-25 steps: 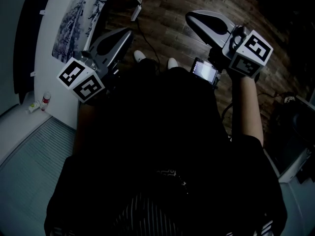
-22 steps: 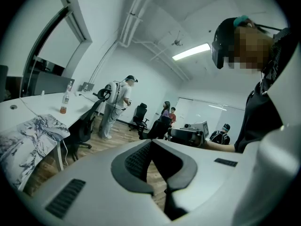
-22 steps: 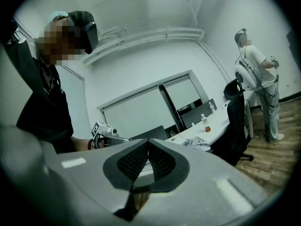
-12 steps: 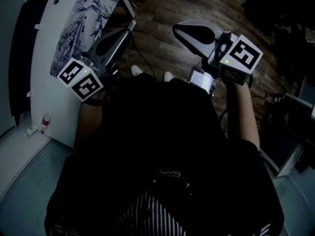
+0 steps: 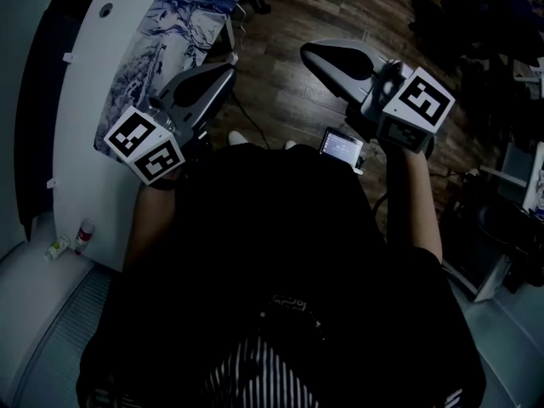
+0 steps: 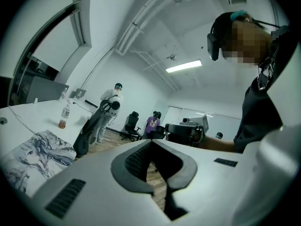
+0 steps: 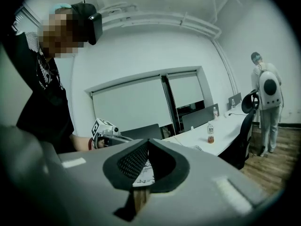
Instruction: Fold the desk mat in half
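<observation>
I hold my left gripper (image 5: 226,70) out in front of my chest, beside the long edge of the white worktop (image 5: 85,100). Its fingers (image 6: 134,161) are pressed together at the tips, with nothing between them. Only the hollow behind the pads shows a strip of wooden floor (image 5: 280,15).

The desk mat (image 5: 174,15), printed with a blue and white drawing, lies flat and unfolded on the worktop. In the head view it runs along the edge nearest me, and its near corner sits just beside my left gripper. In the left gripper view the mat is down and to the left of my fingertips. It is clearly apart from them, and I am not touching it.

My right gripper (image 5: 310,51) hangs over the floor, well apart from the mat and farther from the worktop than the left one. Its fingers (image 7: 129,161) are closed too, tip against tip, and hold nothing. Through their gap I see a pale printed patch, but I cannot tell what it is.

A small lit screen (image 5: 342,147) sits below my right gripper. A bottle (image 6: 62,121) stands farther along the worktop beyond the mat, and a person (image 6: 110,105) stands by the worktop's far end.
</observation>
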A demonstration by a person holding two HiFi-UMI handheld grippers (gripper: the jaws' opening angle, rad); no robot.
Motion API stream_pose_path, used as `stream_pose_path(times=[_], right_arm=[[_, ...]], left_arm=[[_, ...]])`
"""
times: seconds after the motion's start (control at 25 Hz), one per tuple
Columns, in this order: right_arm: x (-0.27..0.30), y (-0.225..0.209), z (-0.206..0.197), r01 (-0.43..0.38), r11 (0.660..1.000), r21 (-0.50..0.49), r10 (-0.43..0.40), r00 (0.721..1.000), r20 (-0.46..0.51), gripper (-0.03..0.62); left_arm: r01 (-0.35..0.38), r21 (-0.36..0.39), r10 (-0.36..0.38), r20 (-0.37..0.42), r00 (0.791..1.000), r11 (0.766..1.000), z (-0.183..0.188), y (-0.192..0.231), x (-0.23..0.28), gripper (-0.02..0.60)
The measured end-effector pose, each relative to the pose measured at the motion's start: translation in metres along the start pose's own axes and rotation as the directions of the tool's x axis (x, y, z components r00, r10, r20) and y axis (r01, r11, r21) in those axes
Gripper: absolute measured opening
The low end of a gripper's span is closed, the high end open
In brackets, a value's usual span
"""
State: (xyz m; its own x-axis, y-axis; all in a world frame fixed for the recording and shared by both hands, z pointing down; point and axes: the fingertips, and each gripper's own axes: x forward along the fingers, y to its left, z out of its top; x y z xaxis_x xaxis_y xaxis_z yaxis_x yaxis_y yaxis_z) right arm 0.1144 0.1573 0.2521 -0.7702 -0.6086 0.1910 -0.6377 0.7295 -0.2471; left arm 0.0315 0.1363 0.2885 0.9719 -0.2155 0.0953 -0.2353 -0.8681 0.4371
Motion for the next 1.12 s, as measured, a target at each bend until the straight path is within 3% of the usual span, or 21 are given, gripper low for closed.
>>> stream_pose_path(times=[0.68, 0.92, 1.12], right_arm=[[0.100, 0.012, 0.015, -0.046, 0.998, -0.035, 0.043, 0.997, -0.069, 0.005], [0.112, -0.006, 0.007, -0.069, 0.997, -0.018, 0.068, 0.995, -0.066, 0.005], [0.123, -0.048, 0.023, -0.101, 0.995, 0.017, 0.102, 0.993, -0.055, 0.005]], left_arm=[[-0.035, -0.017, 0.035, 0.048, 0.998, 0.999, 0.003, 0.060, -0.073, 0.009], [-0.075, -0.048, 0.076, 0.037, 0.996, 0.996, 0.000, 0.076, -0.077, 0.009], [-0.153, -0.055, 0.157, 0.076, 0.985, 0.987, 0.026, 0.106, -0.061, 0.009]])
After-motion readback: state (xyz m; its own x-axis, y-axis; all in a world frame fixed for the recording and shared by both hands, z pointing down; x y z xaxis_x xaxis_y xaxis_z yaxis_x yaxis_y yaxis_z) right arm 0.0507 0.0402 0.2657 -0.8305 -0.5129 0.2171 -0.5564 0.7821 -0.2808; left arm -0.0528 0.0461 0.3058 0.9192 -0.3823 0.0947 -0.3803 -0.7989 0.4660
